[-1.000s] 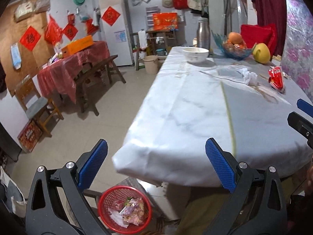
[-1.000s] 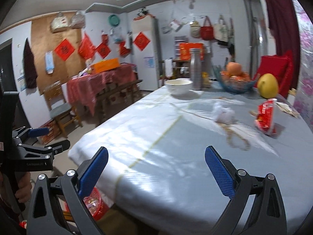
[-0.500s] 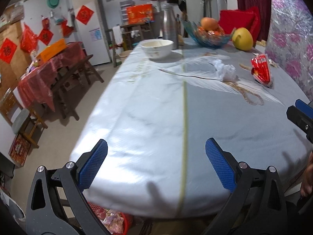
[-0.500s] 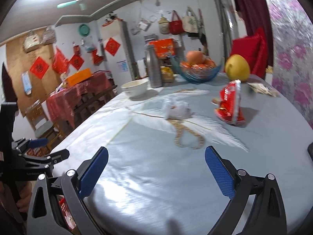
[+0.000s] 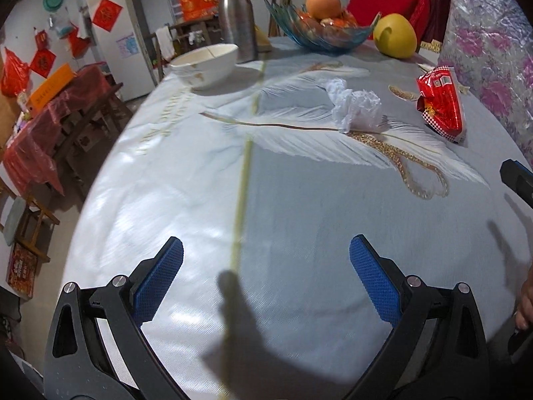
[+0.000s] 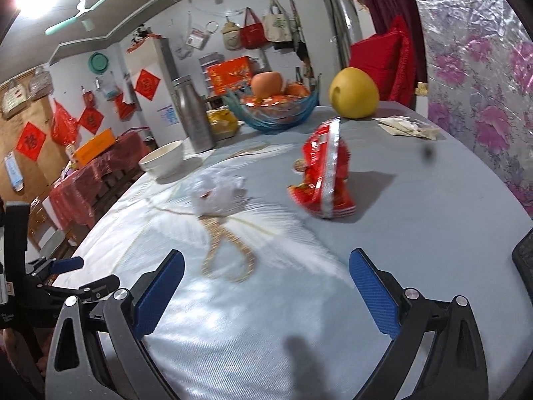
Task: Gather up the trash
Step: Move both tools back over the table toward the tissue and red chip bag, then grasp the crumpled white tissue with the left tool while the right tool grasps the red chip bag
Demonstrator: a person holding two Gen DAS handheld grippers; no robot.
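A crumpled white tissue (image 5: pixel 354 108) lies mid-table, also in the right wrist view (image 6: pixel 218 195). A red snack wrapper (image 5: pixel 441 103) lies to its right, standing on edge in the right wrist view (image 6: pixel 324 173). My left gripper (image 5: pixel 266 276) is open and empty above the near part of the table, well short of the tissue. My right gripper (image 6: pixel 266 280) is open and empty, facing the wrapper from the near side. A flat pale wrapper (image 6: pixel 408 125) lies at the far right.
The table (image 5: pixel 299 206) has a pale feather-print cloth. At its far end stand a white bowl (image 5: pixel 205 63), a steel flask (image 5: pixel 238 21), a blue glass fruit bowl (image 5: pixel 318 30) and a yellow pomelo (image 5: pixel 394 35). A floral wall runs along the right.
Both grippers have risen from the table's near edge and moved forward over it, toward the tissue and wrapper. The red bin on the floor has dropped out of view. Both stay open.
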